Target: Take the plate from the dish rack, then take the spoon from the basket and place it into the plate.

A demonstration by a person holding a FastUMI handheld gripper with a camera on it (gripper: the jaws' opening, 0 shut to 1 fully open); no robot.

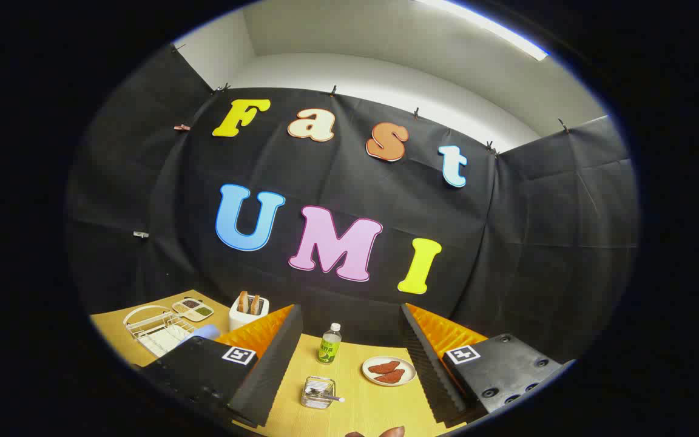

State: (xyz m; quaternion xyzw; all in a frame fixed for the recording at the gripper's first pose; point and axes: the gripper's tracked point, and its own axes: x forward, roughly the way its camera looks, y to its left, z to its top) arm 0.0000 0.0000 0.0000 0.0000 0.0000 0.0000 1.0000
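The gripper [349, 364] is hovering high over the desk [380, 413] with its fingers spread wide apart and holding nothing — by the look of it, the first step is not yet begun. The plate [164, 340] is sitting in the dish rack [154, 331] toward the desk's far left corner, so the next move calls for swinging left and down. The basket [318, 391], mid-desk between the fingers, is holding the spoon [327, 396]. Beside it, a dish [388, 371] is carrying two reddish pieces; a toaster [249, 311] is holding bread.

Black gripper [349, 364], 2 orange-ribbed fingers [264, 358], square markers.
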